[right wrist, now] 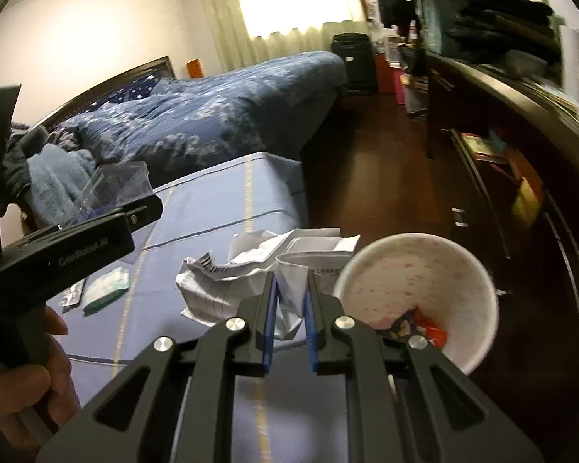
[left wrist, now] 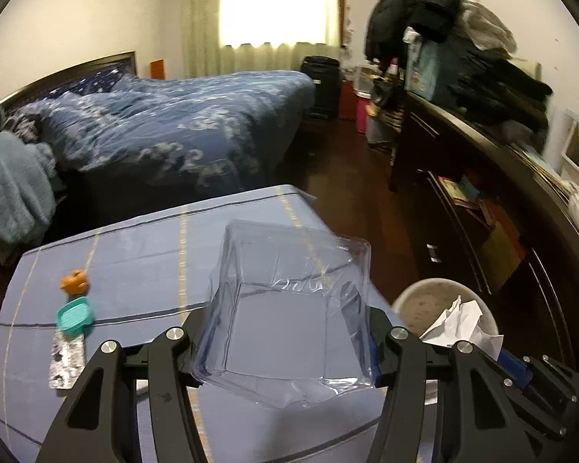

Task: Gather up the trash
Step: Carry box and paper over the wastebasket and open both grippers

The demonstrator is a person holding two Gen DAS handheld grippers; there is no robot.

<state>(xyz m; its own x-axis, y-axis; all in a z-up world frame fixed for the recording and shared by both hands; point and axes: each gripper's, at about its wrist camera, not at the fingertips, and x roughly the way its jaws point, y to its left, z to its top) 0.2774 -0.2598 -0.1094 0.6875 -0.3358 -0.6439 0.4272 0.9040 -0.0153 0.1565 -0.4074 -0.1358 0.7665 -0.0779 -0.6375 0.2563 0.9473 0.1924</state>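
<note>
Our left gripper [left wrist: 285, 343] is clamped on a clear plastic container [left wrist: 285, 308], its black fingers [left wrist: 197, 332] pressing the crinkled side walls, the box held tilted above the blue striped tablecloth [left wrist: 143, 254]. From the right wrist camera we see the same gripper side-on, with the container [right wrist: 115, 189] sticking up from its tip and a bare hand [right wrist: 38, 378] wrapped around its handle.

Our right gripper [right wrist: 291, 328] has its blue pads [right wrist: 268, 328] drawn close together, pinching a fold of crumpled white paper [right wrist: 251, 270]; most of the sheet spreads out ahead and to the left of the fingertips, over the cloth, with its right edge just beside the rim of the white bucket [right wrist: 463, 270]. In the bucket's bottom lie a few colourful wrappers [right wrist: 420, 328]. The left wrist camera shows the bucket [left wrist: 424, 293] to the right of the table edge, with the paper [left wrist: 463, 320] in front of its opening.

Further out on the cloth, to the left, we see a teal lid [left wrist: 75, 314], an orange scrap [left wrist: 74, 281] just beyond it, and a silver blister pack [left wrist: 67, 360] just in front of the lid. Beyond the table stands a bed with a blue patterned duvet [left wrist: 181, 123], and a dark dresser [left wrist: 482, 162] piled with clothes runs along the right wall
</note>
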